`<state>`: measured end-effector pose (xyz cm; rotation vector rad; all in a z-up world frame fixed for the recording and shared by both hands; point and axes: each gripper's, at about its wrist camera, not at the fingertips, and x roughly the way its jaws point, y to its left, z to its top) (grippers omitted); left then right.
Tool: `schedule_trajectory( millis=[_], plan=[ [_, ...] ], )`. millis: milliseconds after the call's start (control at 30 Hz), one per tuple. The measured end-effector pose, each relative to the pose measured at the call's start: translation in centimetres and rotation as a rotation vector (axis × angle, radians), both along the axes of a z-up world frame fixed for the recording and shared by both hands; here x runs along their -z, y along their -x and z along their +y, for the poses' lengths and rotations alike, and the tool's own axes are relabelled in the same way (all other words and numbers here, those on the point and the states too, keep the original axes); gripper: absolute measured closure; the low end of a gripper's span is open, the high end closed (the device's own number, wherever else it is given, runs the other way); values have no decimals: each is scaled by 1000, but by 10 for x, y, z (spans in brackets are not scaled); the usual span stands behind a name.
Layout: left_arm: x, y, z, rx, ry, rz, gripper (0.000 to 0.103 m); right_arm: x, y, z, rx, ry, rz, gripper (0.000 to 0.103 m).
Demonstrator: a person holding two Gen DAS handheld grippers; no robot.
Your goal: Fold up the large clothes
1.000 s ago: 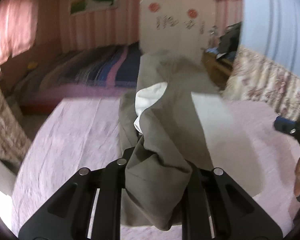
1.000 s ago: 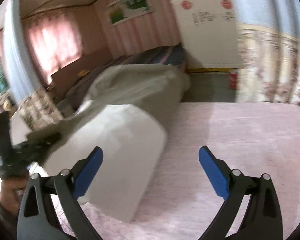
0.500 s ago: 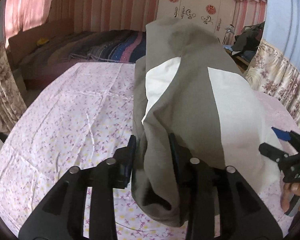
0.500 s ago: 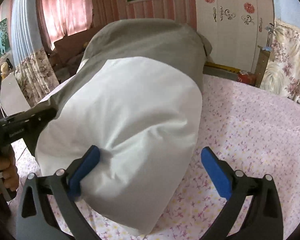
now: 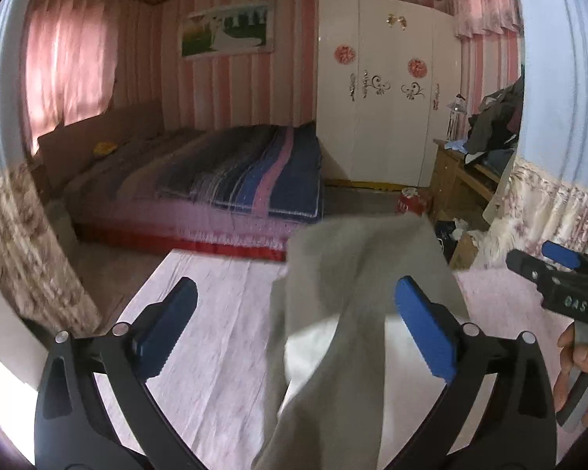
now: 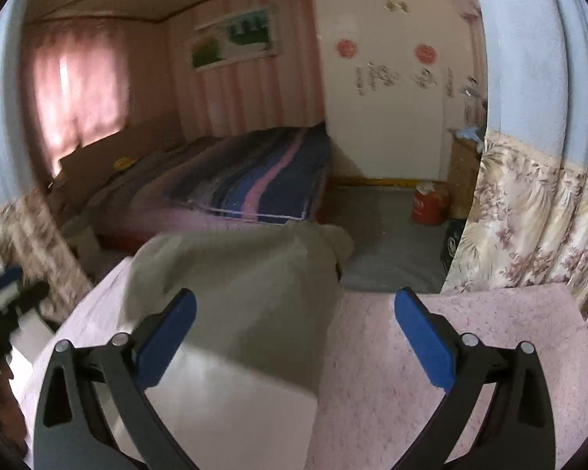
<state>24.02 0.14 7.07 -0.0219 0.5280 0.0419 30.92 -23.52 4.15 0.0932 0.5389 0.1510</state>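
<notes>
Left claw spread wide, blue pads apart and gripping nothing, with the grey-and-white garment draped between them and running away over the pink floral desk. Right claw likewise wide open and empty, poised over the near white panel of the garment, grey part beyond reaching the desk's far edge. Seen from the left wrist: right claw at the frame's right edge, held by a hand, just beside the garment but apart from it. Behind: bed with striped blue-and-pink blanket, white wardrobe, red container on the grey floor, floral curtain at right. Garment edges blurred in both views
</notes>
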Motion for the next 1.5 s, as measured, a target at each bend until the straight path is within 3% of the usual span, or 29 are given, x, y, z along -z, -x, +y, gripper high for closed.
schedule_trajectory(
  millis=[100,200,333,467,567,767,867,1033,1133,1200,1400,1500],
  plan=[
    [13,-45,-10,45,64,55,3,14,-46,3,18,-24,70,2],
    [41,-83,-15,40,35,91,3,36,-80,1,9,-20,108,2],
    [71,-110,-6,16,32,102,3,75,-119,7,6,12,189,2],
    [111,-131,2,4,-4,175,3,114,-141,22,-14,69,269,2],
    [140,-144,8,24,15,260,3,147,-156,36,-32,139,365,2],
    [159,-164,6,18,-50,344,3,157,-160,45,1,169,366,2],
    [162,-165,12,18,-21,358,3,154,-159,40,-6,138,355,2],
    [141,-140,21,41,29,285,3,111,-112,32,-10,70,268,2],
    [123,-109,26,71,100,249,3,87,-60,36,-76,43,223,2],
    [114,-81,21,86,86,216,3,78,-23,37,-94,38,195,2],
    [113,-4,8,67,71,151,3,113,66,31,-71,54,207,2],
    [126,29,2,50,80,150,3,130,85,28,-59,81,197,2]
  ],
)
